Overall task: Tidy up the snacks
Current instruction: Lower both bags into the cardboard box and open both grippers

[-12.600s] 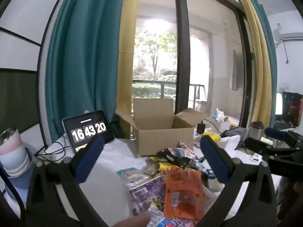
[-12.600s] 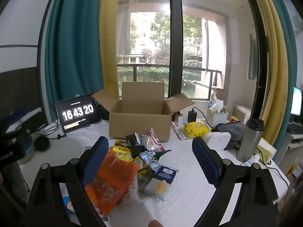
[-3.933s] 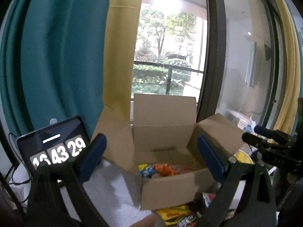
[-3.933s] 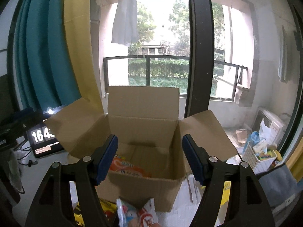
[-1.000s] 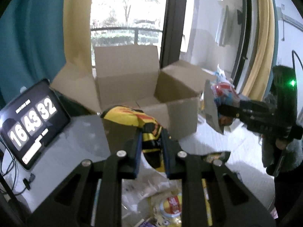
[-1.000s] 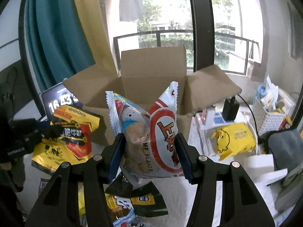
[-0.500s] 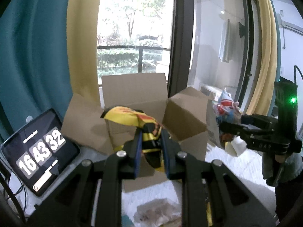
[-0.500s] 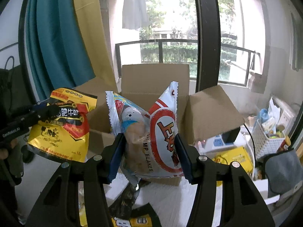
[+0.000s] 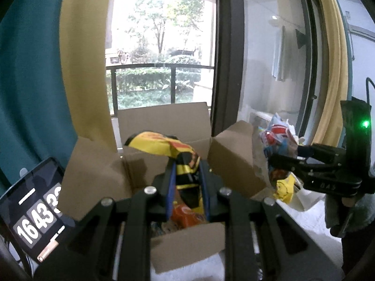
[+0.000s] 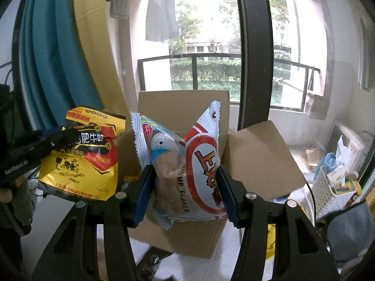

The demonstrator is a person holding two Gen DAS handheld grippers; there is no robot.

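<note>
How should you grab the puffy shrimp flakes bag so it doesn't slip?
Squeeze the shrimp flakes bag across its puffy middle, one pad on each flat face, coming from below. The right gripper holds it like that: the crimped ends stick out, and the air-filled belly gives way under the pads.

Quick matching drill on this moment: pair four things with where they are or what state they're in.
1. yellow snack bag
2. shrimp flakes bag
3. cardboard box
4. clock tablet

a. flaps open, snacks inside
b. gripped in the right claw
c. left of the box
d. pinched in the left claw

Pairs: 1-d, 2-b, 3-a, 4-c
</note>
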